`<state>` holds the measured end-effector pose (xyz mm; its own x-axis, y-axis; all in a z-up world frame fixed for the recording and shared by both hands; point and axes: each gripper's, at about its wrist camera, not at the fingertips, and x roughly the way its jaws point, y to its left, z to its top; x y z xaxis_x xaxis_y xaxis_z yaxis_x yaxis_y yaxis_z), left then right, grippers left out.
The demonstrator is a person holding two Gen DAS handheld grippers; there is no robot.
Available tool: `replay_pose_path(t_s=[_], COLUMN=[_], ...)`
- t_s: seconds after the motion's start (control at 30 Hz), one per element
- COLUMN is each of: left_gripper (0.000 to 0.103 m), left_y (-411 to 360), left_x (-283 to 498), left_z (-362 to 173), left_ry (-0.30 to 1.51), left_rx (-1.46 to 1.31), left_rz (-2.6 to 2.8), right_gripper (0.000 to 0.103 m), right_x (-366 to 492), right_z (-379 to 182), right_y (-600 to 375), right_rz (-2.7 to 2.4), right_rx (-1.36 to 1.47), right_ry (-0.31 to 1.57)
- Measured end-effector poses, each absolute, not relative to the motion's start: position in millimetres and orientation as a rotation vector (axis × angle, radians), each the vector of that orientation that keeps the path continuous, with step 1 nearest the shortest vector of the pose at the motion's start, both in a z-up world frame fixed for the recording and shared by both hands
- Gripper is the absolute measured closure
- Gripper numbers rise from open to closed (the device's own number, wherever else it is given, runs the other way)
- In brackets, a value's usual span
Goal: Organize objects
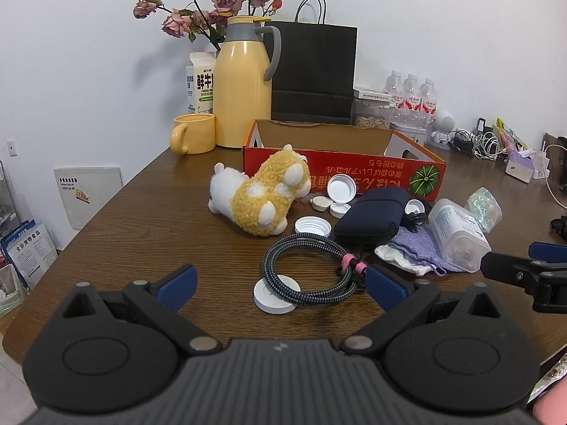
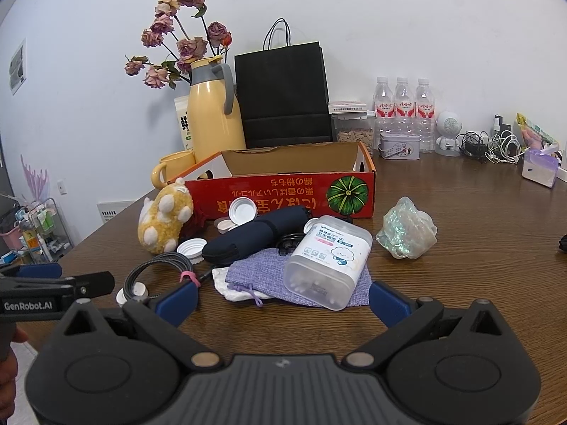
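Red cardboard box (image 2: 283, 191) open behind cluttered items on wooden table (image 2: 460, 248), left tongs (image 1: 280, 285) and right tongs (image 2: 283, 299) spread wide, gripping nothing

Left hand-held gripper (image 1: 281, 288), right hand-held gripper (image 2: 283, 301): black bodies, blue finger pads, silver pivot screws.

A milk carton (image 2: 184, 124) stands mostly hidden behind a yellow thermos jug (image 2: 212, 113). The floor of the red cardboard box (image 1: 340, 170) is out of sight behind its front wall. A white disc (image 1: 274, 294) lies partly under a coiled braided cable (image 1: 308, 265). A dark pouch (image 1: 372, 216) covers part of a small white cap (image 1: 414, 207). Print on the cotton swab box (image 2: 329, 258) is too small to read.
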<state>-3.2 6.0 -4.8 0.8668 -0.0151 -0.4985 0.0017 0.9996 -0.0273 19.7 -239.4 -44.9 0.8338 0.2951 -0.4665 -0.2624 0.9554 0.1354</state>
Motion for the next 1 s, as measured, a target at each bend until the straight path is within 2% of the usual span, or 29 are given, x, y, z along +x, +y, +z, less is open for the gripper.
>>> replay_pose_path(t_s=[1.0], left_gripper=[0.000], left_y=[6.8], left_x=[-3.3], left_z=[-6.4], left_ry=[0.526], left_rx=[-0.034], left_rz=[-0.002], right_gripper=[0.000], right_x=[19.6], right_z=[-44.6], right_y=[-240.1], right_rz=[0.296], right_rx=[0.066], right_ry=[0.504])
